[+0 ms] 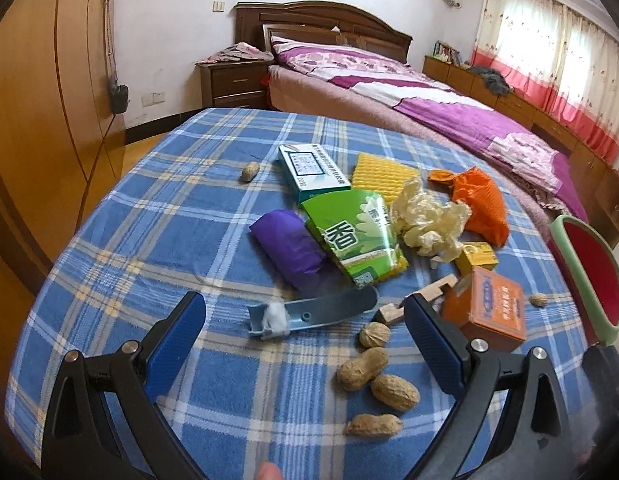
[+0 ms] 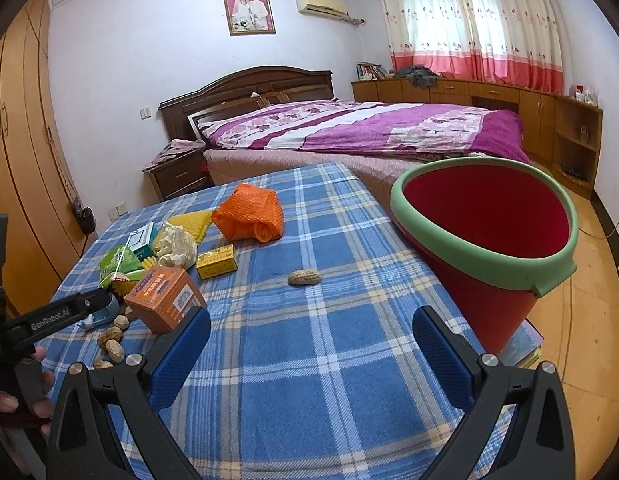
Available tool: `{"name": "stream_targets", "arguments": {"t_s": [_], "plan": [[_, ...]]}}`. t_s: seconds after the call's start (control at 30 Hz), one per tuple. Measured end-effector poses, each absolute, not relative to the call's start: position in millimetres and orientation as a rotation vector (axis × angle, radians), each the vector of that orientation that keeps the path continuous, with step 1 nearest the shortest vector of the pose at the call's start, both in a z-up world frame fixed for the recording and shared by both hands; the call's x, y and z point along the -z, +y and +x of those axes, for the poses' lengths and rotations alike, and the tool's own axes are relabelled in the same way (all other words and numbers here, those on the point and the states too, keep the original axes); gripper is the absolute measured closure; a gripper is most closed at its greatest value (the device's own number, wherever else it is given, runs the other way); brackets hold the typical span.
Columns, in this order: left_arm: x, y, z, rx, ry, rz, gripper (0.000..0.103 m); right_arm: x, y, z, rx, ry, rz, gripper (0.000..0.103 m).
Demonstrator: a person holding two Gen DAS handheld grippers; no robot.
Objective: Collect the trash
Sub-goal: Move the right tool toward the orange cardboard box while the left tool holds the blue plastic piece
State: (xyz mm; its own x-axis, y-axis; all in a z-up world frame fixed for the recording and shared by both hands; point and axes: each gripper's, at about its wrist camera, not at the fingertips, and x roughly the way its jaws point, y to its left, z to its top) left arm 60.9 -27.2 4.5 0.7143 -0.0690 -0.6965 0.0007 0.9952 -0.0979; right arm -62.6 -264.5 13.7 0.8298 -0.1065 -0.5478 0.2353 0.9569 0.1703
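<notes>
Trash lies on a table with a blue plaid cloth (image 1: 157, 208). My left gripper (image 1: 305, 320) is open and empty, just above a grey plastic piece with a cotton wad (image 1: 309, 314) and several peanuts (image 1: 363, 368). Beyond lie a purple wrapper (image 1: 291, 248), a green packet (image 1: 355, 236), a crumpled clear bag (image 1: 429, 220), an orange bag (image 1: 481, 204) and an orange box (image 1: 489, 308). My right gripper (image 2: 311, 336) is open and empty over bare cloth. A red bucket with a green rim (image 2: 481, 248) stands at the table's right edge. A lone peanut (image 2: 304, 277) lies ahead.
A white-green box (image 1: 313, 172), a yellow mesh pad (image 1: 383, 174), a small yellow box (image 1: 477, 258) and wooden blocks (image 1: 421, 300) also lie in the pile. A bed (image 2: 369, 128) stands behind the table. A wardrobe (image 1: 49, 100) is at the left.
</notes>
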Motion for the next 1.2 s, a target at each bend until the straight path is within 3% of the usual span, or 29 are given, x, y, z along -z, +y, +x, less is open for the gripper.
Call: {"name": "stream_targets", "arguments": {"t_s": [0.23, 0.43, 1.2], "plan": [[1.3, -26.5, 72.8, 0.038, 0.824, -0.102, 0.006, -16.8, -270.9, -61.3, 0.188, 0.567, 0.254, 0.000], [9.0, -23.4, 80.2, 0.052, 0.881, -0.142, 0.027, -18.9, -270.8, -60.0, 0.187, 0.565, 0.252, 0.000], [-9.2, 9.0, 50.1, 0.027, 0.794, -0.131, 0.028, -38.0, -229.4, -29.1, 0.051, 0.645, 0.223, 0.000]]}}
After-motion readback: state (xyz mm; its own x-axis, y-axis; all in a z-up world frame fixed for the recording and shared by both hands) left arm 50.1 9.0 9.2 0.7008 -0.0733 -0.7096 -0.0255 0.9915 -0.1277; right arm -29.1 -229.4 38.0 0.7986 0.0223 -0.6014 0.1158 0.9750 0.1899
